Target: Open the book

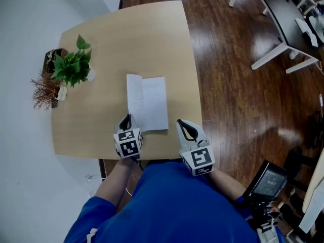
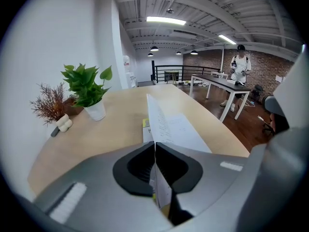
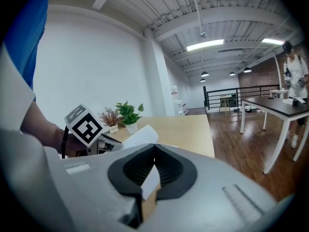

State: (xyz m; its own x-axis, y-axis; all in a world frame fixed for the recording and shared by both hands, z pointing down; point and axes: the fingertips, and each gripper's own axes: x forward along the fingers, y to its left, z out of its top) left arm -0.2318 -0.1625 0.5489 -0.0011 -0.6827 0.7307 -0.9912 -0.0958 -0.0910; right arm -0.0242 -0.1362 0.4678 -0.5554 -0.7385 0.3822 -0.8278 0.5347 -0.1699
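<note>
Left gripper (image 2: 155, 143) is pinched shut on a page (image 2: 164, 124), held upright – right gripper (image 3: 154, 146) is closed on nothing (just right of the book (image 1: 154, 103)). The book is laid flat near the table (image 1: 101, 49)'s near edge.

The white paper book (image 1: 149, 103) carries faint grey print on a pale tan wooden counter (image 1: 101, 39). The grey left hand-held gripper (image 1: 127, 118) and right hand-held gripper (image 1: 183, 124) bear black-and-white square-patterned marker cubes (image 1: 127, 142).
</note>
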